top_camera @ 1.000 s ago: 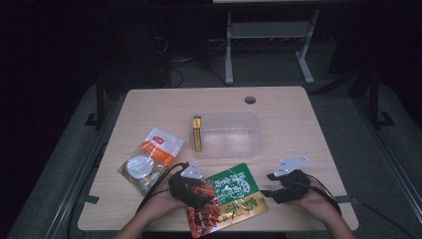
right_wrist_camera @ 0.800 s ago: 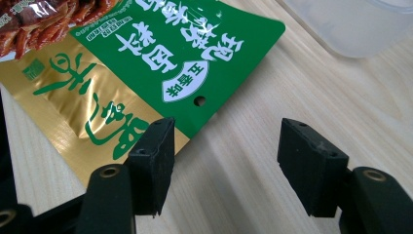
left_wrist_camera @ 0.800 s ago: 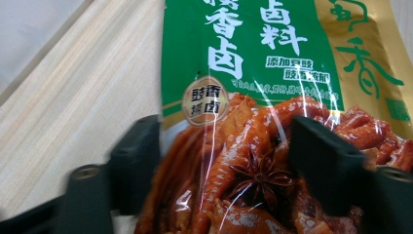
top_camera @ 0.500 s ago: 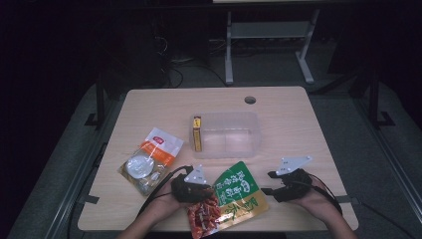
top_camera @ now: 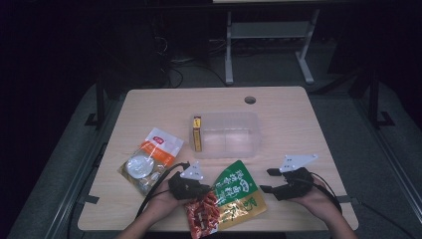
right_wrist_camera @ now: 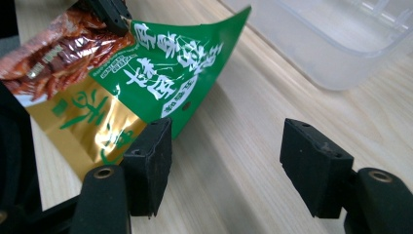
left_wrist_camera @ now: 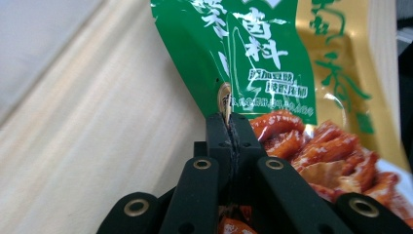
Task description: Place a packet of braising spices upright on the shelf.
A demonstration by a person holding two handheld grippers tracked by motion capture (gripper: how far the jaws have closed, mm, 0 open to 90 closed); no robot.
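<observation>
Fingers of the left gripper (left_wrist_camera: 229,127) are pressed together on the edge of the green and gold snack pouch (top_camera: 230,195), the foil pinched in the seam between the two black jaws. Away from those fingers to the person's left lies an orange and white packet (top_camera: 149,160) on the wooden table (top_camera: 298,124), well apart from the grip. Ahead of them, toward the far side, stands a clear plastic bin (top_camera: 229,134) with a small yellow box (top_camera: 197,133) upright at its left end.

From the pinch, the pouch's long axis runs up and forward to a green corner pointing at the bin, with the red-printed end hanging low by the table's near edge. Rightward, the right gripper (right_wrist_camera: 229,146) holds its jaws wide and empty; its left finger (right_wrist_camera: 148,161) sits just beside the pouch's gold edge, whether touching I cannot tell. The left hand is plainly the one placed to carry the pouch to the bin.
</observation>
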